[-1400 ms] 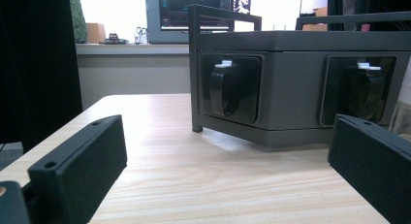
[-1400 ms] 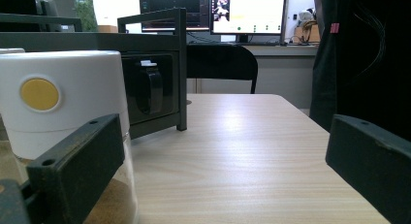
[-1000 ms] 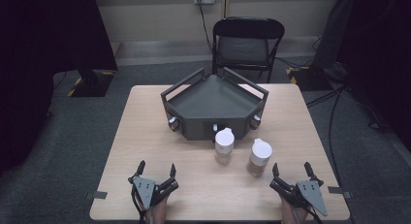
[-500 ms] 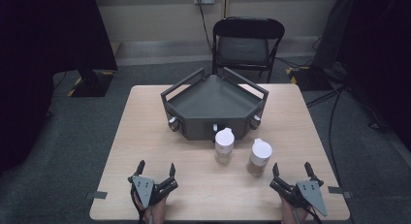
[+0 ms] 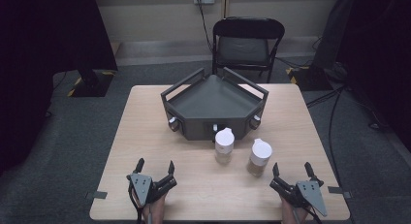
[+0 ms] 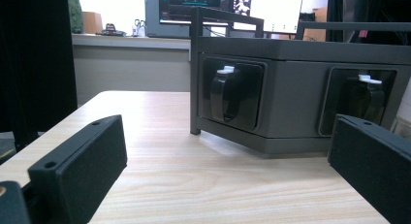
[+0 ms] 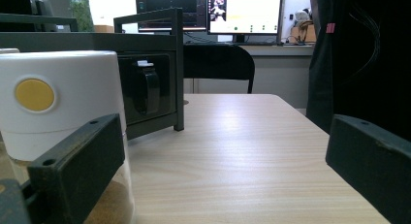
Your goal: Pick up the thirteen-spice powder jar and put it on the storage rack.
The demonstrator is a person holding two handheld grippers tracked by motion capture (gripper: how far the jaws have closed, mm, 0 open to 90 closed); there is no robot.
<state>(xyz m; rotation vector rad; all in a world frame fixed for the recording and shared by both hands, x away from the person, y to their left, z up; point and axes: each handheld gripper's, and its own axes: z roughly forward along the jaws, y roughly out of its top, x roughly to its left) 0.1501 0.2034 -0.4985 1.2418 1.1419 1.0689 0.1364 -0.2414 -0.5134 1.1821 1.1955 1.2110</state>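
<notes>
Two clear jars with white lids stand side by side in front of a dark grey angular tray: the left jar [image 5: 224, 145] and the right jar [image 5: 259, 157]. The tray [image 5: 213, 100] has rail handles and round knobs on its front faces. My left gripper [image 5: 155, 167] rests open near the table's front left. My right gripper [image 5: 292, 170] rests open at the front right, just short of the right jar. In the right gripper view that jar [image 7: 63, 107] shows a yellow dot on its lid and brown powder inside, beside the left jaw. The left gripper view faces the tray's front [image 6: 291, 98].
A black folding chair [image 5: 248, 44] stands beyond the table's far edge. The wooden table [image 5: 145, 132] has bare surface left and right of the tray. Cables run over the floor at the right. Monitors [image 7: 242, 13] glow in the background.
</notes>
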